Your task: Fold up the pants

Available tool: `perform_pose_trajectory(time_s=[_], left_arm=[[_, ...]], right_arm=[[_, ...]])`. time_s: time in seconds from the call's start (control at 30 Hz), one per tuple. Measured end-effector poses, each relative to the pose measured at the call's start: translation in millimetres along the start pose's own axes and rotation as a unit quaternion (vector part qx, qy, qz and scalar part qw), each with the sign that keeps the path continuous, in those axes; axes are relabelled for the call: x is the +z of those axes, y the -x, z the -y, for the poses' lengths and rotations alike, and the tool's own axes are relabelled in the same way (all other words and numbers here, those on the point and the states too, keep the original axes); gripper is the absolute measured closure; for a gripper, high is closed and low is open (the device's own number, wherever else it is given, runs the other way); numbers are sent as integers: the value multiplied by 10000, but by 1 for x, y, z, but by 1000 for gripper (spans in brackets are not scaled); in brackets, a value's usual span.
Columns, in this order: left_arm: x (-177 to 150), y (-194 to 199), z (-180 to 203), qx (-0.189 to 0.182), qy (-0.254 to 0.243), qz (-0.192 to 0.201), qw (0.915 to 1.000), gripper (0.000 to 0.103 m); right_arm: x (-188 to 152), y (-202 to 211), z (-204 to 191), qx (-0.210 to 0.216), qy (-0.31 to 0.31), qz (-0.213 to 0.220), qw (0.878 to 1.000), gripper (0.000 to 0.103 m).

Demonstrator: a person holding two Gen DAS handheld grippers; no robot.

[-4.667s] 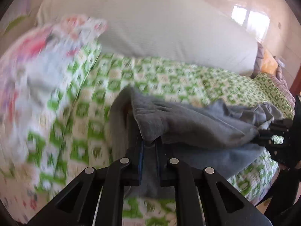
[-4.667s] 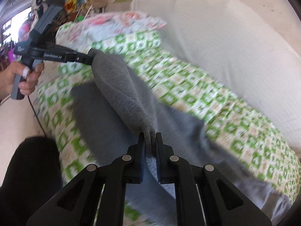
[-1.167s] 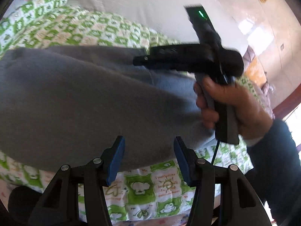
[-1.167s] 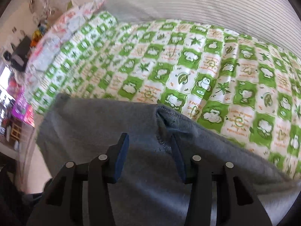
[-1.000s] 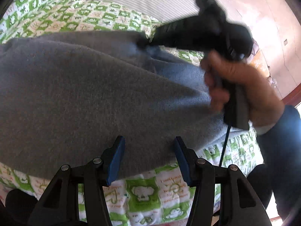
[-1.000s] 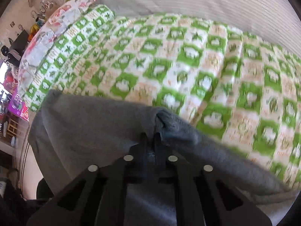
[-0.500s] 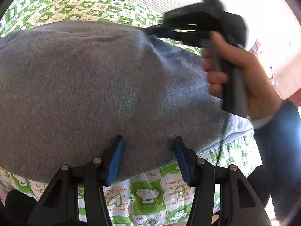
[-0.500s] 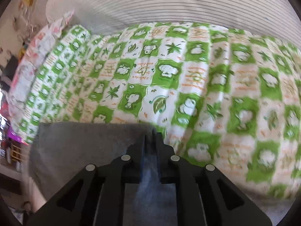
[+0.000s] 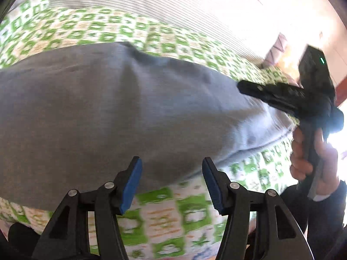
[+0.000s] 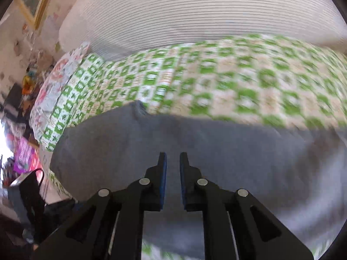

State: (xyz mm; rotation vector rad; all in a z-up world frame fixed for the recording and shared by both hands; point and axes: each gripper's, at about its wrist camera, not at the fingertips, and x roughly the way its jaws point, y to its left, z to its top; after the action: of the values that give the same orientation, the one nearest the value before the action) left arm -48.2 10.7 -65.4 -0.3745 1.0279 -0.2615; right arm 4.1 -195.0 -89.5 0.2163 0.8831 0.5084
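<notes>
Grey pants (image 9: 112,108) lie spread flat across a green-and-white checked bed sheet (image 9: 169,212); they also fill the lower half of the right wrist view (image 10: 216,147). My left gripper (image 9: 171,169) is open and empty, hovering over the pants' near edge. My right gripper (image 10: 172,162) hovers above the pants with its jaws a narrow gap apart and nothing between them. In the left wrist view the right gripper's body (image 9: 292,95) shows at the right, held in a hand, over the pants' right end.
A large white striped bolster (image 10: 195,15) runs along the back of the bed. A floral pillow (image 10: 54,82) lies at the bed's left end. Cluttered items and a dark bag (image 10: 30,186) sit beyond the left edge.
My right gripper let go of the pants' edge, opened slightly and drew back to the right. The pants now lie flat. My left gripper stayed open over the near edge.
</notes>
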Motion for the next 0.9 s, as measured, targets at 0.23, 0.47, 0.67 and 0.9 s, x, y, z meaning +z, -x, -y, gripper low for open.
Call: perform_pose_trajectory(time_s=[0.23, 0.47, 0.67, 0.9], left_arm=[[6, -16, 41, -97, -431, -152, 9989, 43], [17, -31, 81, -154, -907, -226, 9955, 40], [28, -48, 134, -193, -1522, -310, 9877, 38], [41, -73, 199, -275, -2225, -338, 9740, 37]], right_arm=[[-51, 86, 87, -557, -1296, 602, 9882, 90], [-94, 160, 168, -1187, -2507, 1306, 9518, 60], [-123, 192, 226, -1362, -3293, 1663, 9194, 60], [-137, 195, 273, -905, -4034, 1978, 8888, 60]])
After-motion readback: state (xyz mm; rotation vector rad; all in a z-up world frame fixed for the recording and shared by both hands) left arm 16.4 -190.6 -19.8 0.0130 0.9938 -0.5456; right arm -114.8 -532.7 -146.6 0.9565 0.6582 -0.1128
